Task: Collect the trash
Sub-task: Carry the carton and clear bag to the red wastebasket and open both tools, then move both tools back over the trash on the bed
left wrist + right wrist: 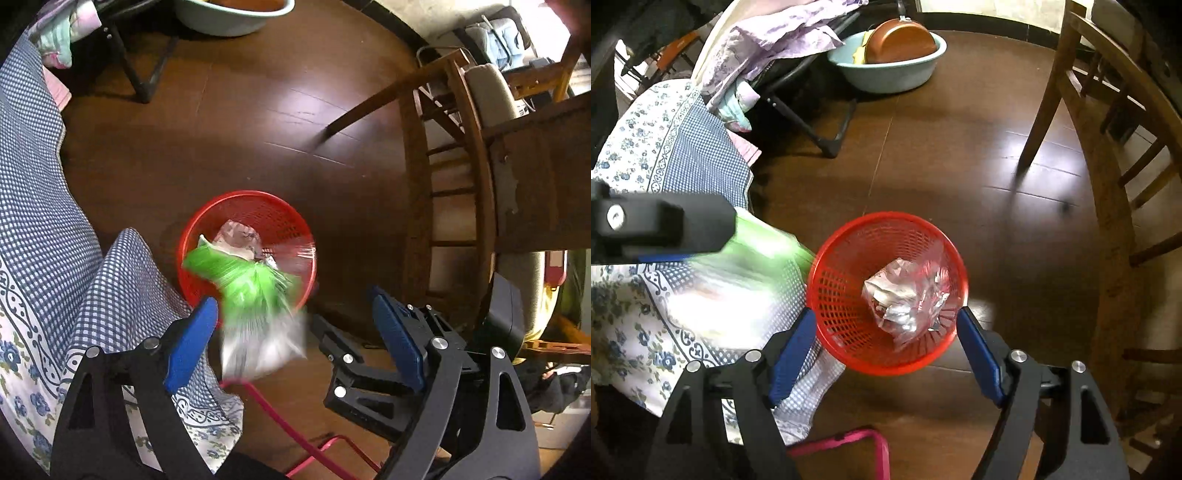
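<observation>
Your left gripper stands wide open; a blurred green-and-clear plastic bag hangs loose between its pads, over the red basket. Your right gripper gapes empty above crumpled wrappers. No legible writing.

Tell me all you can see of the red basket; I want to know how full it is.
The red basket is a round, open-topped bin of what looks like perforated plastic mesh. It stands upright on the dark wooden floor, beside a blue checked cloth. Crumpled clear and silvery wrappers lie at its bottom, leaving it mostly unfilled. A blurred green and clear bag is above its rim.
</observation>
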A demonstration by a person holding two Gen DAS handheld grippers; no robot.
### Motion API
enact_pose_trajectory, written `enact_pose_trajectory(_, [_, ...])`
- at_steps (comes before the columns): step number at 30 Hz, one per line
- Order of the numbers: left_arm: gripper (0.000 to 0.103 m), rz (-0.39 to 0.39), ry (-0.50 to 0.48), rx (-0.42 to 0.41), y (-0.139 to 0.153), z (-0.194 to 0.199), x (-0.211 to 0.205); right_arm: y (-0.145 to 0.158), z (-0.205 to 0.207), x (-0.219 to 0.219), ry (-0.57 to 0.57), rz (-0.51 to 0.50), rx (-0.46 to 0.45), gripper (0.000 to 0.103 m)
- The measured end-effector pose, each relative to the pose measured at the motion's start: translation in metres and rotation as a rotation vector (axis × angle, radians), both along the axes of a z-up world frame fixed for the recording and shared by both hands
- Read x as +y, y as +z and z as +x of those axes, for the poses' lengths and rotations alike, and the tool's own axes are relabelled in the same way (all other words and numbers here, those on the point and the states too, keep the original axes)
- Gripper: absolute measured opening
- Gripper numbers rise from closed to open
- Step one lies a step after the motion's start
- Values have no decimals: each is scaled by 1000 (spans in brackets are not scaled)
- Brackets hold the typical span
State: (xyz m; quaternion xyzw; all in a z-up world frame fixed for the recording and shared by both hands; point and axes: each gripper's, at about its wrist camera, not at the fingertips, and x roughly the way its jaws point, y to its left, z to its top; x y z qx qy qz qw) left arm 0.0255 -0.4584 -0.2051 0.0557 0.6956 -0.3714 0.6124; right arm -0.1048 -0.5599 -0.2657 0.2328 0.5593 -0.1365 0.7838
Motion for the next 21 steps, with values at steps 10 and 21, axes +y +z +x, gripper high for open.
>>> enact_pose_trajectory(10, [84, -26, 25, -83, 29, 4, 16, 24, -4, 2, 0, -46, -4, 77])
enact_pose_trajectory(21, [84, -55, 23, -202, 75, -3, 35, 64, -5, 13, -22, -104, -33, 77])
